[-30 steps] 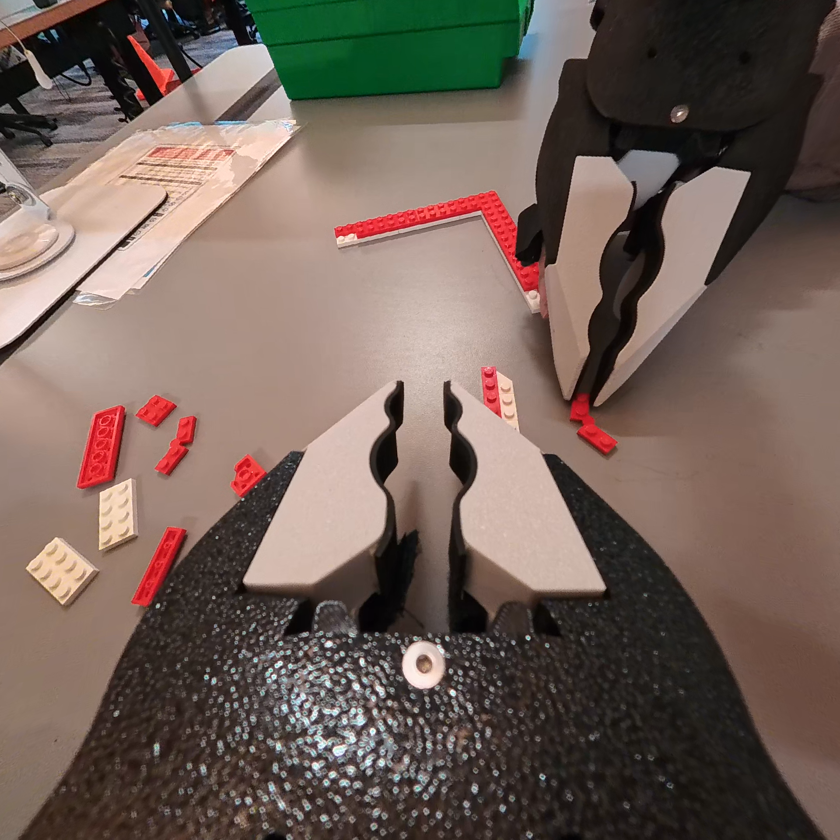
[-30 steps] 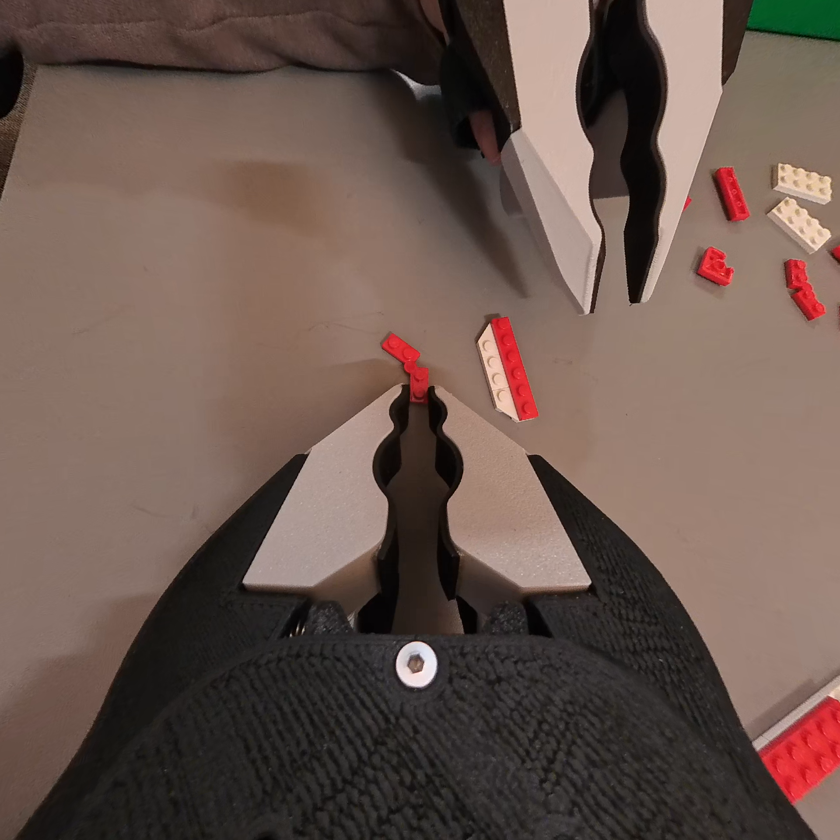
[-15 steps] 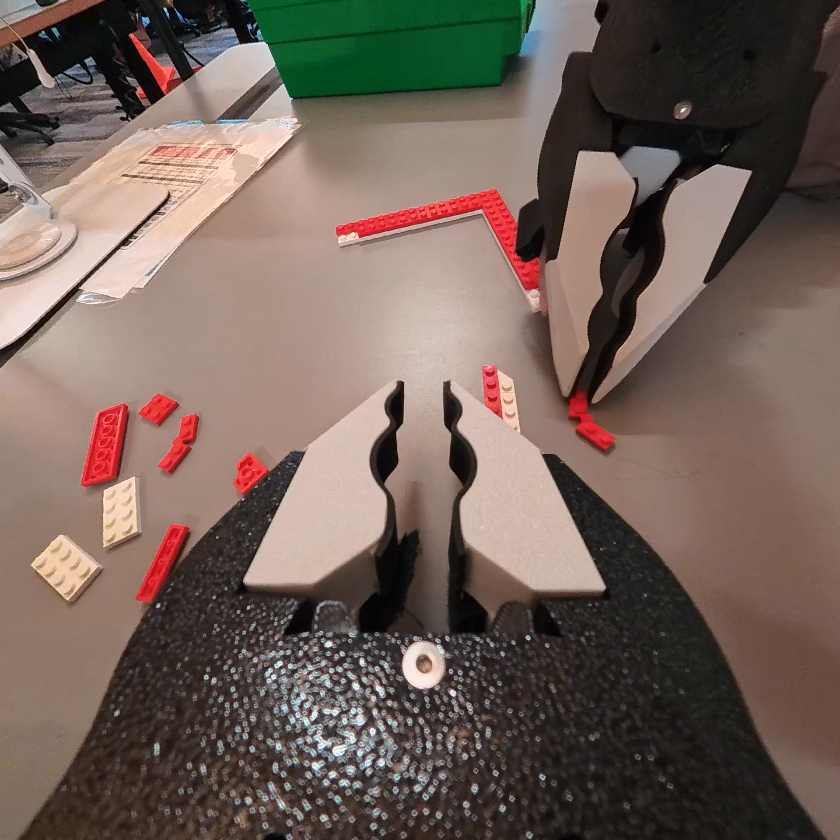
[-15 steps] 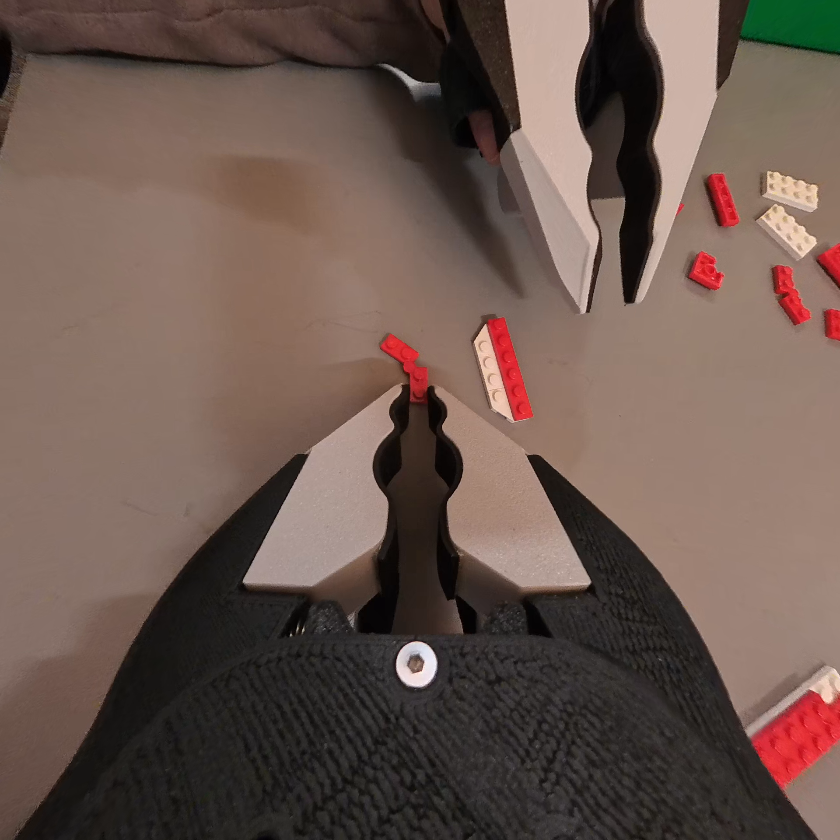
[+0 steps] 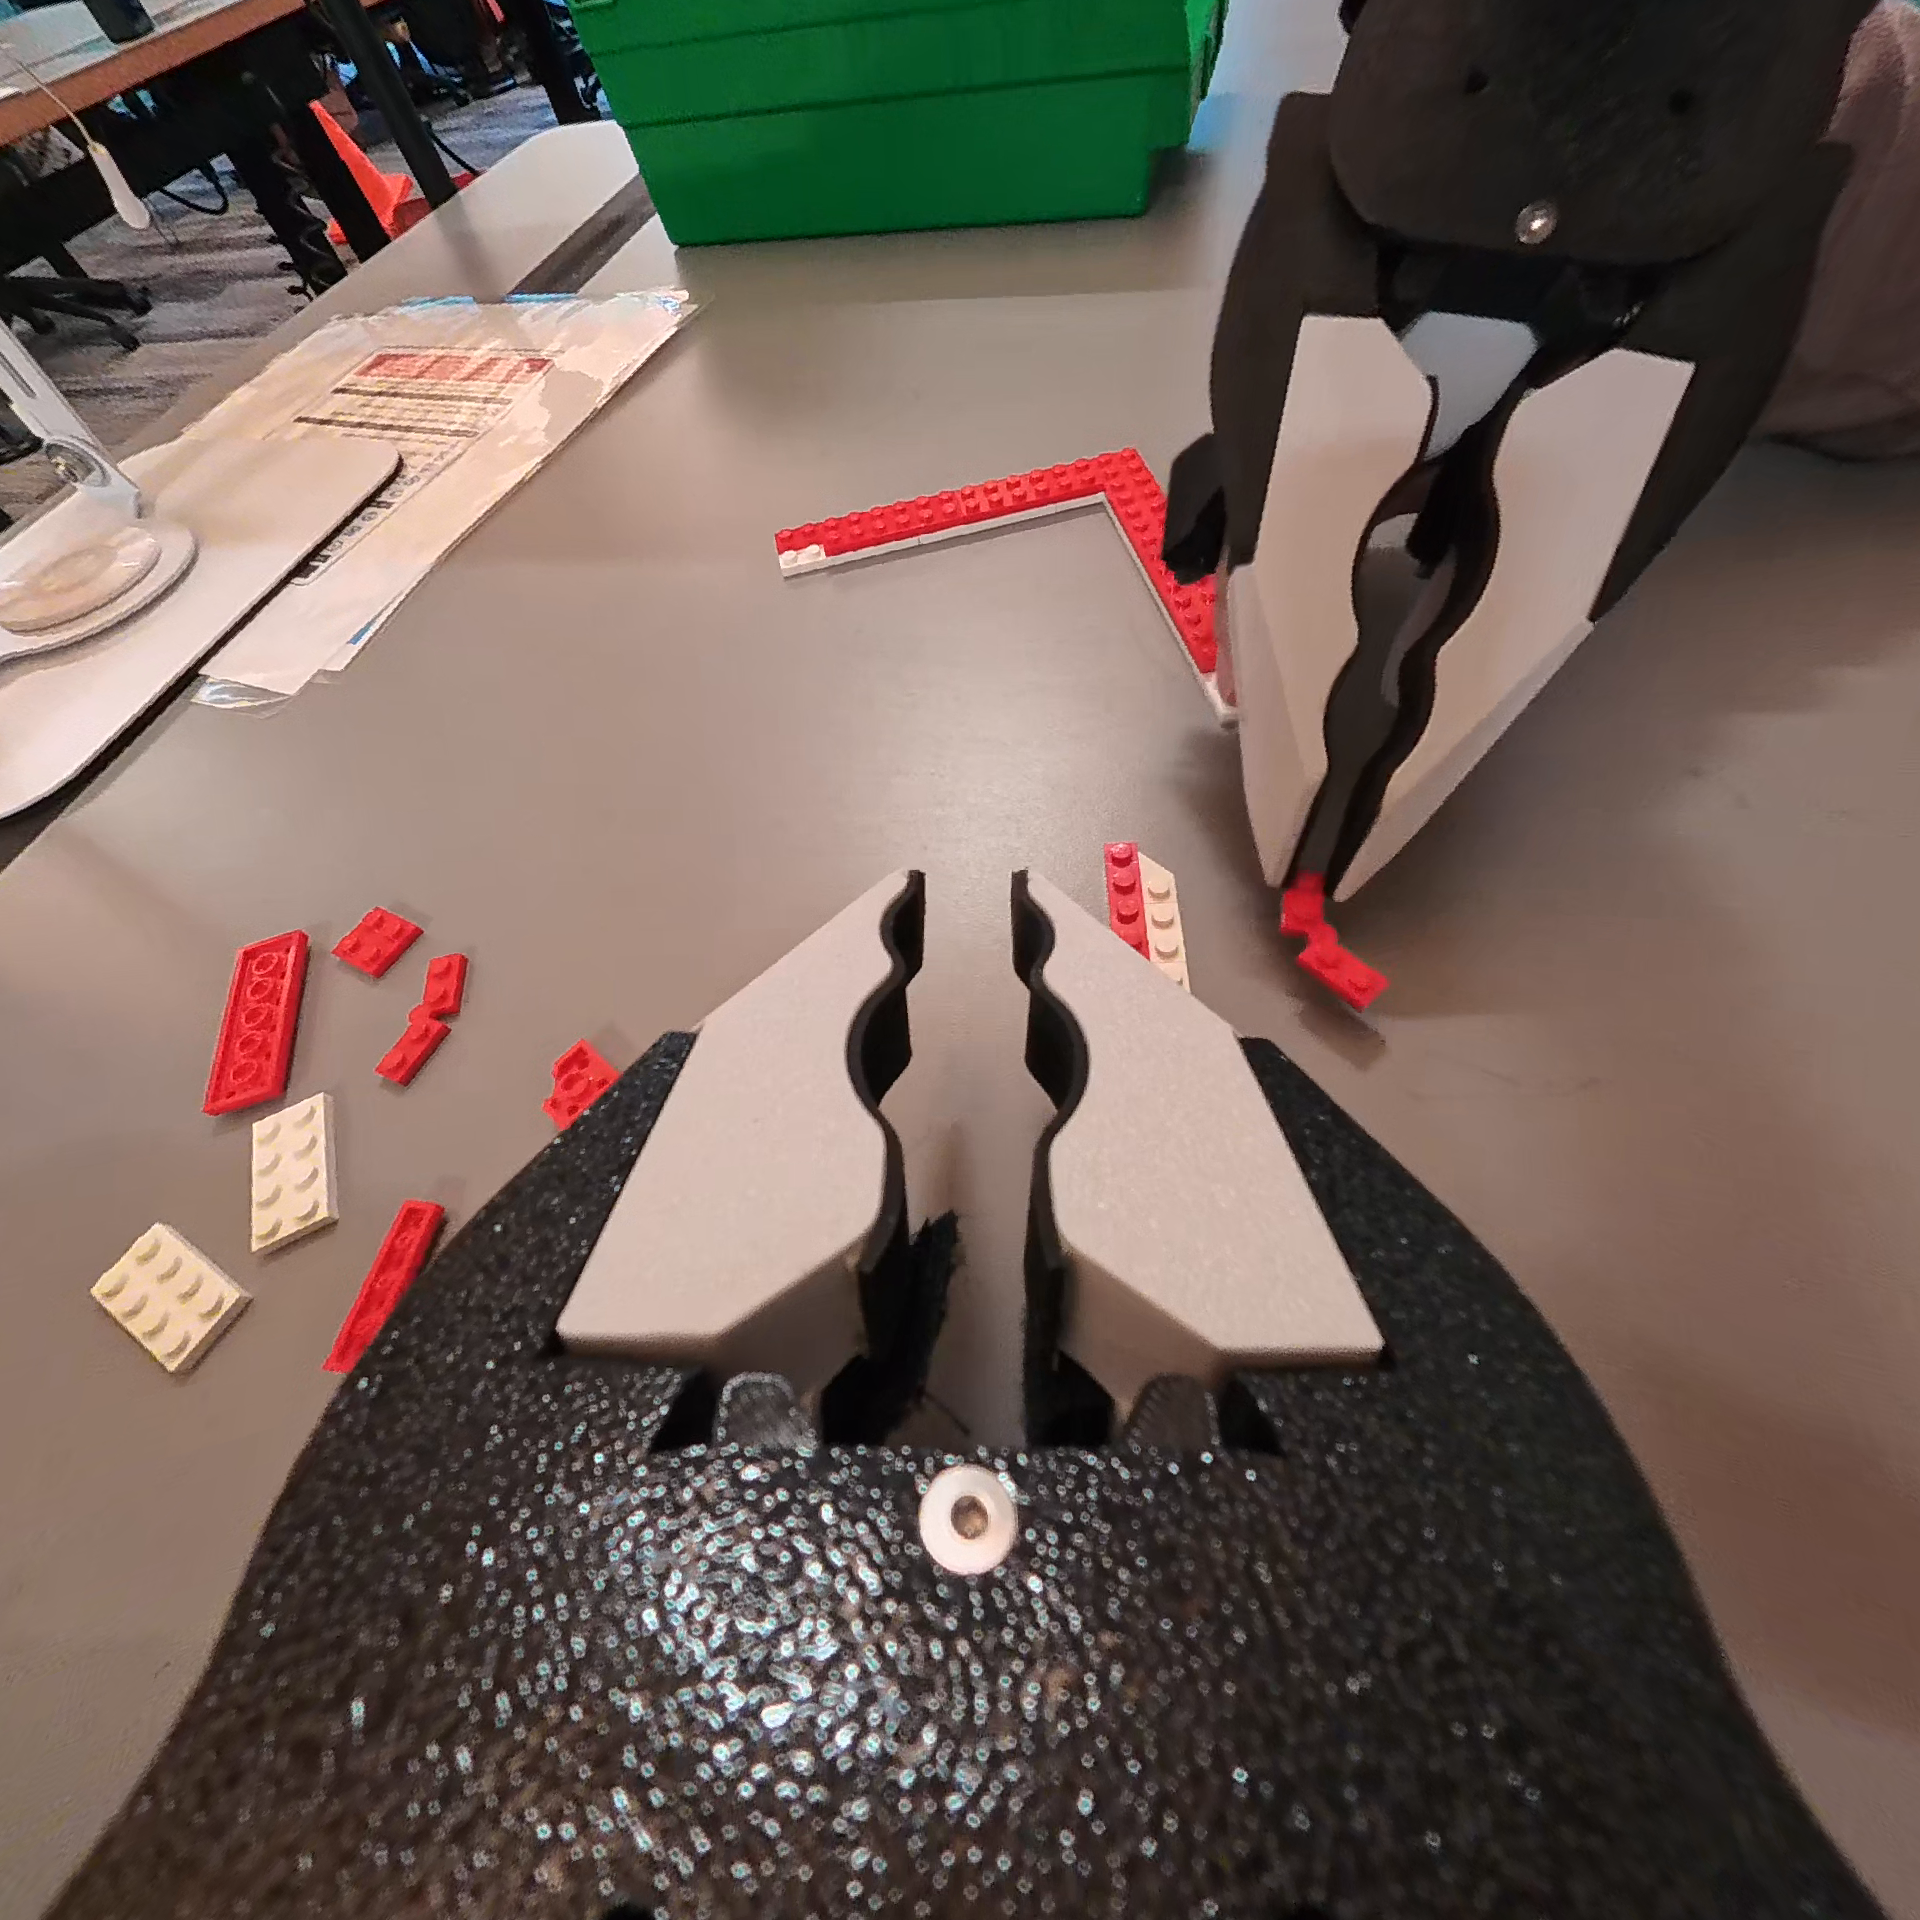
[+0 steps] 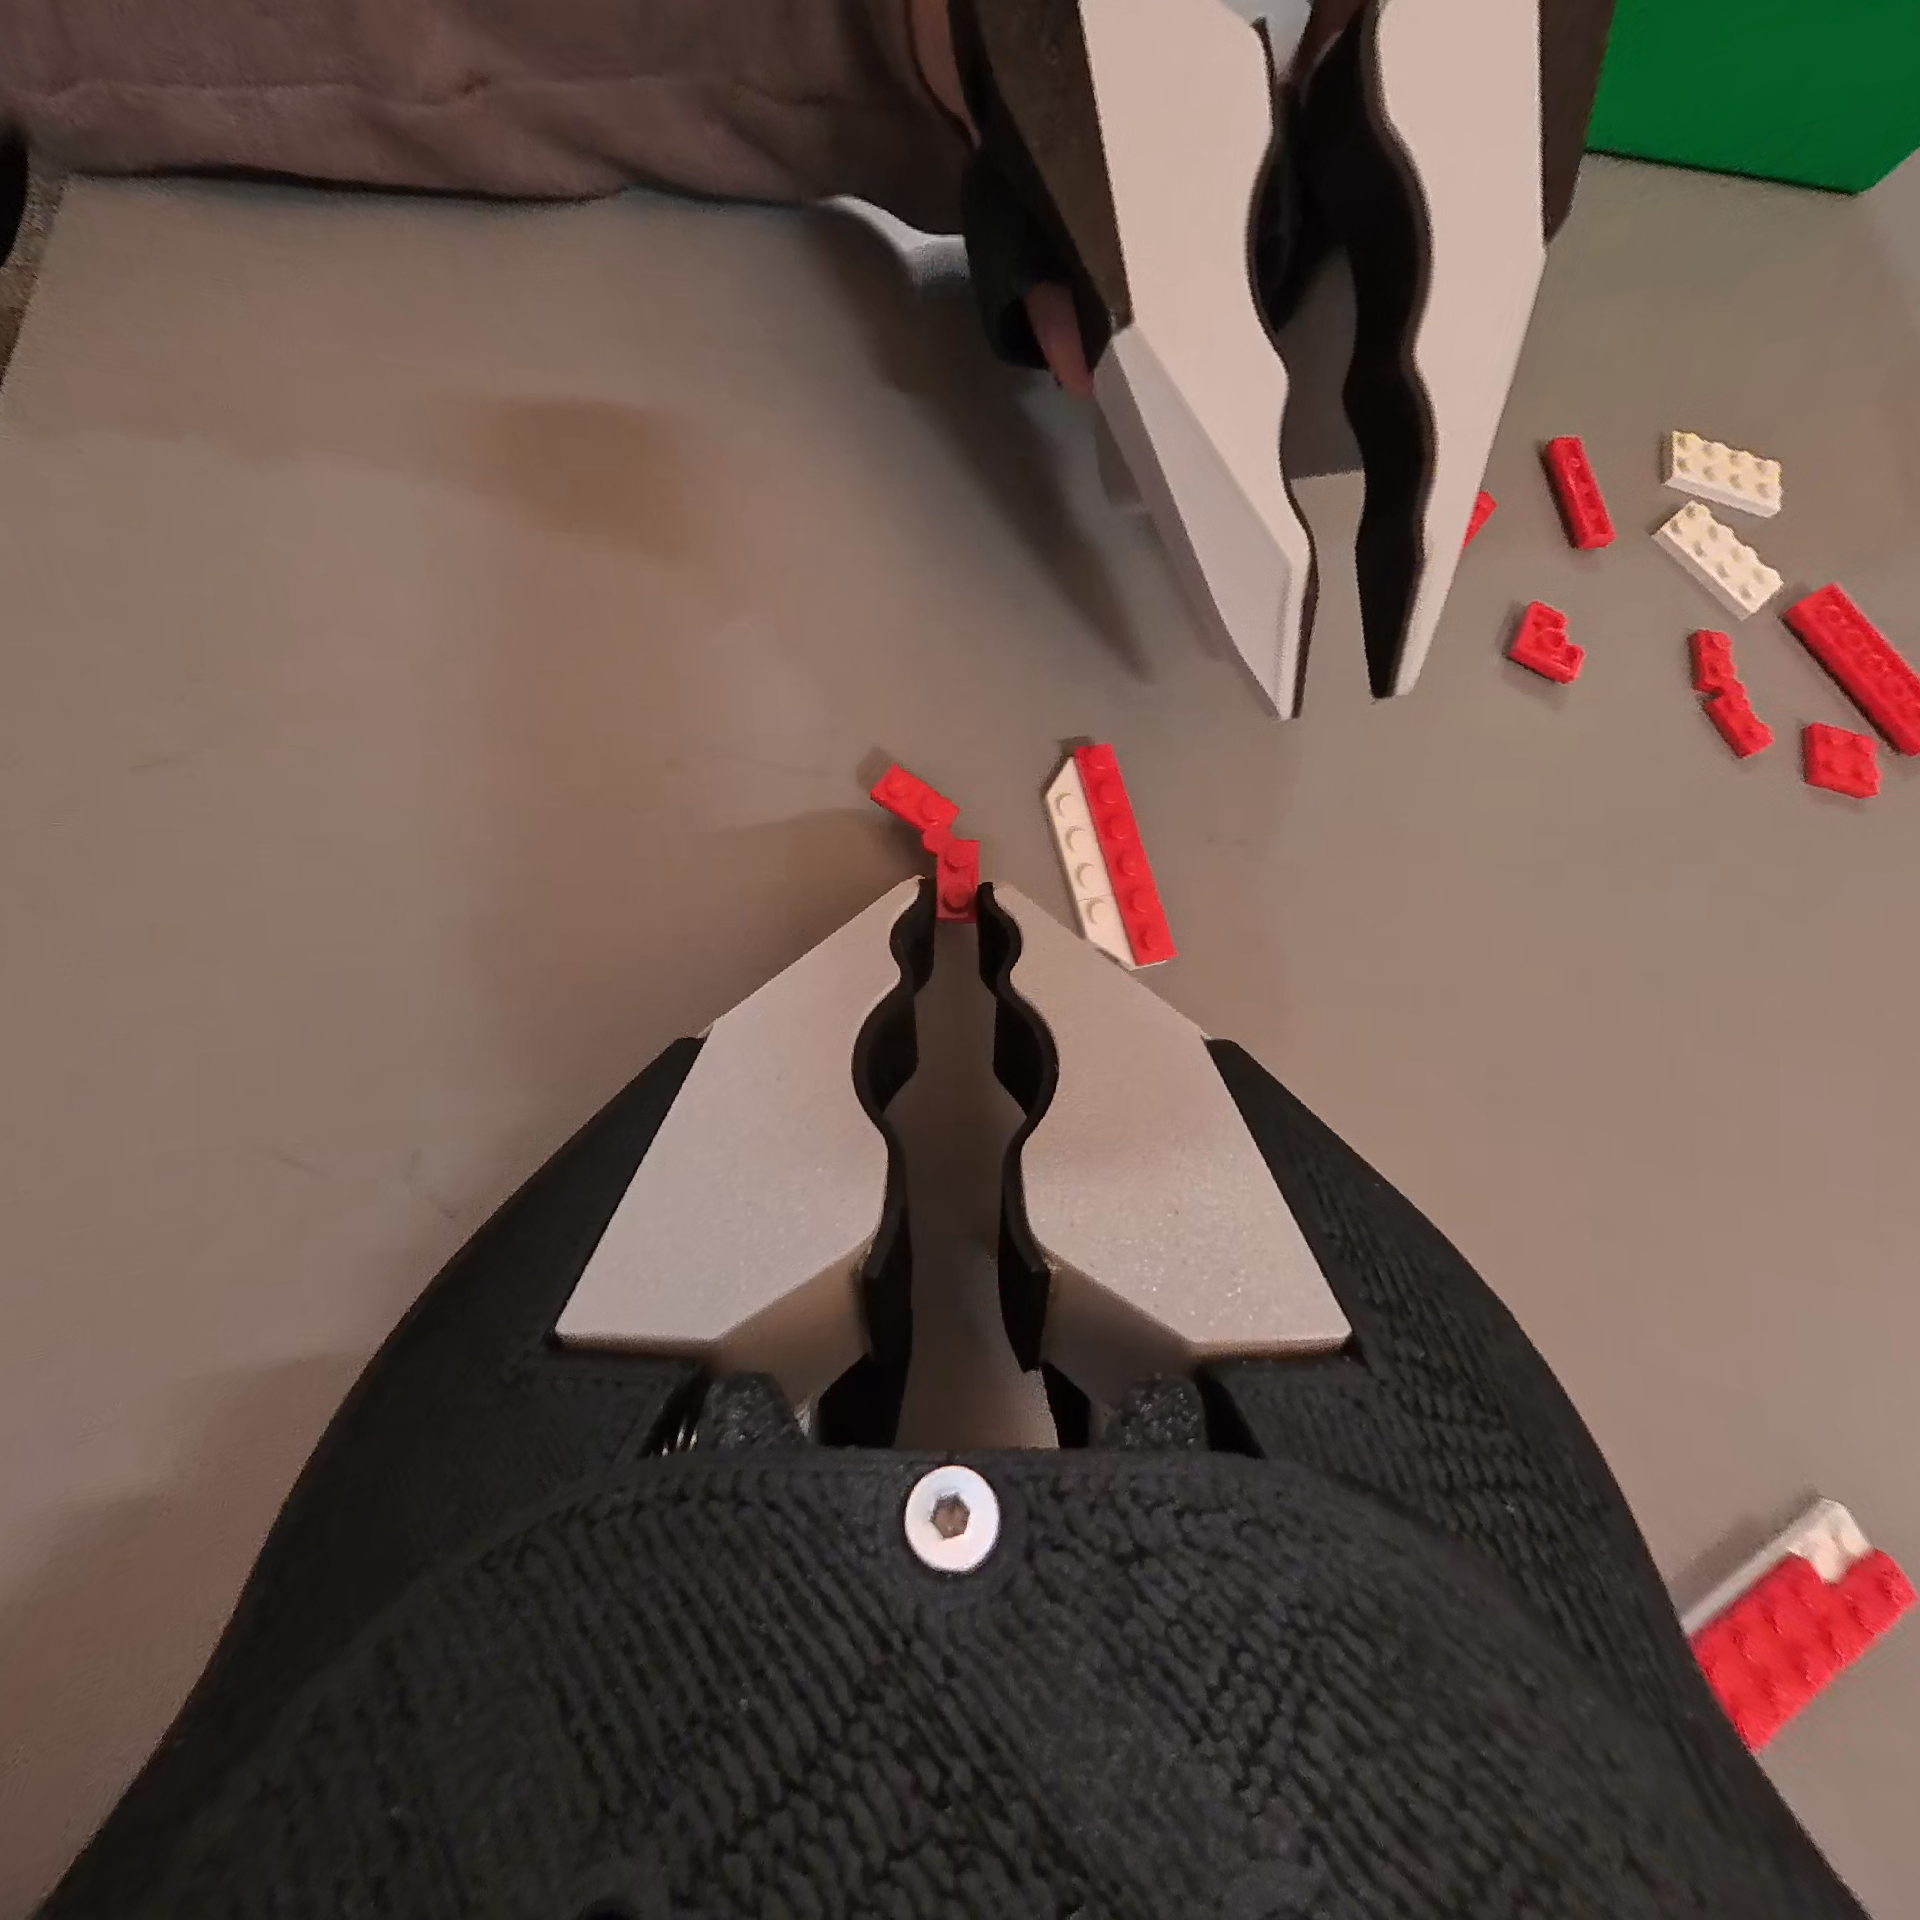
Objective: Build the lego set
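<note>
My right gripper (image 6: 954,891) is shut on one end of a small red hinged piece (image 6: 940,831), low on the grey table (image 6: 416,727). It also shows in the left wrist view (image 5: 1314,883) with the piece (image 5: 1333,943) at its tips. My left gripper (image 5: 966,883) is open and empty, hovering just short of a red-and-white plate pair (image 5: 1148,914). It also shows in the right wrist view (image 6: 1335,696), beyond that pair (image 6: 1112,852). An L-shaped red frame (image 5: 987,504) lies farther back, partly hidden by the right gripper.
Several loose red and cream plates (image 5: 281,1091) lie left of my left gripper, also in the right wrist view (image 6: 1766,623). A green bin (image 5: 894,114) stands at the back. A bagged instruction sheet (image 5: 416,416) and a white stand base (image 5: 83,561) lie far left.
Both views have shifted slightly. The right gripper keeps its hold on the small red piece. The left gripper stays open near the plate pair.
</note>
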Motion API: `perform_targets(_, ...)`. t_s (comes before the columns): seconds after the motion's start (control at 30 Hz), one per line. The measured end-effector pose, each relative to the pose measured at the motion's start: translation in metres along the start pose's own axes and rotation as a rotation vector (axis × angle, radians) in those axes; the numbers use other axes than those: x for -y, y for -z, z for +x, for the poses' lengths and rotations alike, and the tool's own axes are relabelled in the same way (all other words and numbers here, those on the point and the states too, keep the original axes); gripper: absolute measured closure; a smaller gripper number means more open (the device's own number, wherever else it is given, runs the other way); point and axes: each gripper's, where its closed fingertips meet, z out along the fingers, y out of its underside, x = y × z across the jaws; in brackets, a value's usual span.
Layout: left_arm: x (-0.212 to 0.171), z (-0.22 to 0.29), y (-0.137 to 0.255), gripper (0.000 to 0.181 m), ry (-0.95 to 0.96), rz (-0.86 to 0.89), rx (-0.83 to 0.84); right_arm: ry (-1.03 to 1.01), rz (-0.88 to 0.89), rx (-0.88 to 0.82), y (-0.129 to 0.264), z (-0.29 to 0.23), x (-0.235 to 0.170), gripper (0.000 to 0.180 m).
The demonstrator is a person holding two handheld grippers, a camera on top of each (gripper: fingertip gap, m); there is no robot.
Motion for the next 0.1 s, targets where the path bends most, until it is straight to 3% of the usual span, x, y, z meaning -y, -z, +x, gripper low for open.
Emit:
perform_targets(0.03, -0.0009, 0.0002, -0.0009, 0.166, -0.003, -0.002, 0.000, 0.003, -0.002, 0.005, -0.0006, -0.0016, -0.0004, 0.174)
perform_targets(0.1, -0.0022, -0.0009, -0.0023, 0.167, -0.010, -0.004, 0.009, 0.005, -0.006, 0.011, -0.0014, -0.0037, -0.0013, 0.174)
